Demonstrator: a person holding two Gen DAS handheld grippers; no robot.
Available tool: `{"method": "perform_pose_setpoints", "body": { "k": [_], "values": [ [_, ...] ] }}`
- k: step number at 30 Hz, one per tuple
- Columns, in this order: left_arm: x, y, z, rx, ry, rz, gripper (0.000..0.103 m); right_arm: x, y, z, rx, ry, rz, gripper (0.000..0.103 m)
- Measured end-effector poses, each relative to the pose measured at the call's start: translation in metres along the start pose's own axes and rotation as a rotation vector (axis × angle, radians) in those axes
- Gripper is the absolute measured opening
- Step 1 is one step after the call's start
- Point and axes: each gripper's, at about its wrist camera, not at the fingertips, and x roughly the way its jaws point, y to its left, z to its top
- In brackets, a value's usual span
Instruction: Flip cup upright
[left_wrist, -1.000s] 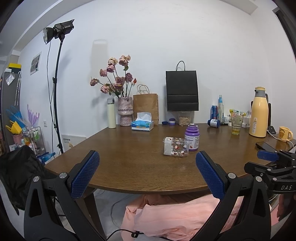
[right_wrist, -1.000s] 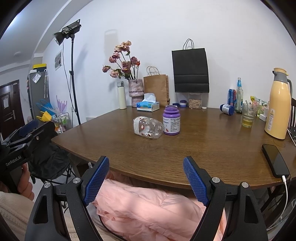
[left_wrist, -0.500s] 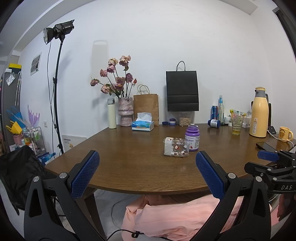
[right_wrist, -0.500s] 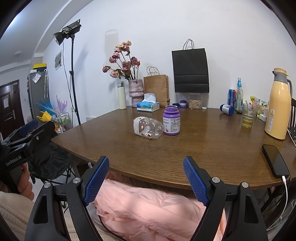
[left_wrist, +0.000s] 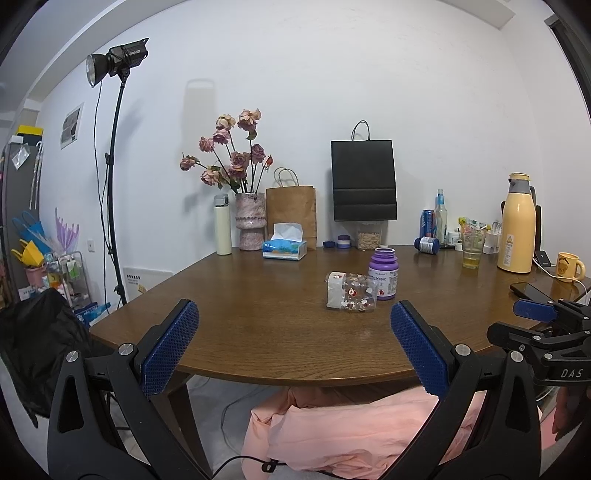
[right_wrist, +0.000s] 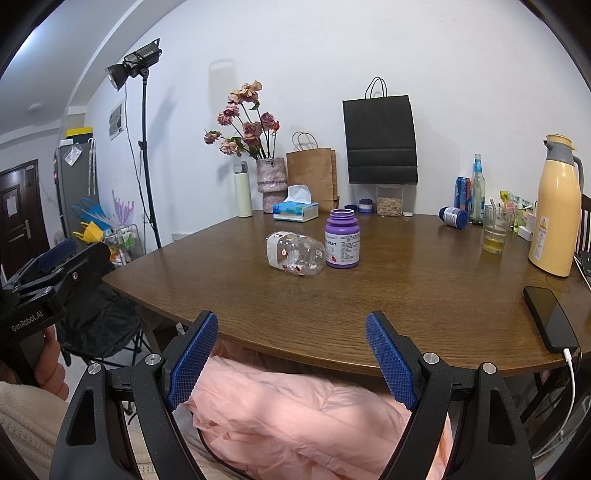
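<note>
A clear plastic cup (left_wrist: 351, 292) with small red and white prints lies on its side near the middle of the brown wooden table (left_wrist: 258, 317). It touches or nearly touches a purple bottle (left_wrist: 384, 272) standing to its right. The cup also shows in the right wrist view (right_wrist: 295, 254), next to the purple bottle (right_wrist: 342, 238). My left gripper (left_wrist: 293, 347) is open and empty, held at the table's near edge. My right gripper (right_wrist: 291, 356) is open and empty, also short of the near edge. The right gripper's body shows at the right of the left wrist view (left_wrist: 539, 325).
A black phone (right_wrist: 550, 319) on a cable lies at the table's right. A yellow thermos (right_wrist: 556, 206), a glass of liquid (right_wrist: 495, 230), a tipped blue bottle (right_wrist: 452, 216), a tissue box (right_wrist: 295, 210), a flower vase (right_wrist: 271, 184) and paper bags stand along the far side. Pink fabric (right_wrist: 295, 417) lies below the edge.
</note>
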Motion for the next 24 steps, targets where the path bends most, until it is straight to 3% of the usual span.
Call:
{"method": "perform_pose_setpoints", "body": {
  "k": [4, 7, 9, 13, 17, 21, 24],
  "values": [
    [0.006, 0.0, 0.0, 0.005, 0.011, -0.003, 0.103, 0.001, 0.0, 0.0, -0.002, 0.001, -0.001, 0.086],
    [0.031, 0.003, 0.003, -0.026, 0.057, 0.029, 0.103, 0.011, -0.001, 0.007, -0.017, 0.014, -0.013, 0.086],
    [0.059, 0.008, 0.007, -0.059, 0.12, 0.027, 0.103, 0.032, -0.002, 0.014, -0.033, 0.057, -0.011, 0.086],
    [0.117, 0.021, 0.013, -0.138, 0.245, 0.029, 0.103, 0.078, -0.008, 0.032, -0.029, 0.126, 0.091, 0.086],
    [0.164, 0.023, 0.011, -0.162, 0.342, 0.027, 0.103, 0.129, 0.0, 0.056, -0.152, 0.165, 0.143, 0.086],
    [0.197, 0.02, 0.009, -0.179, 0.408, -0.038, 0.103, 0.186, 0.006, 0.069, -0.274, 0.241, 0.167, 0.086],
    [0.215, 0.018, 0.009, -0.189, 0.433, -0.093, 0.103, 0.22, 0.001, 0.074, -0.298, 0.289, 0.177, 0.086]
  ]
}}
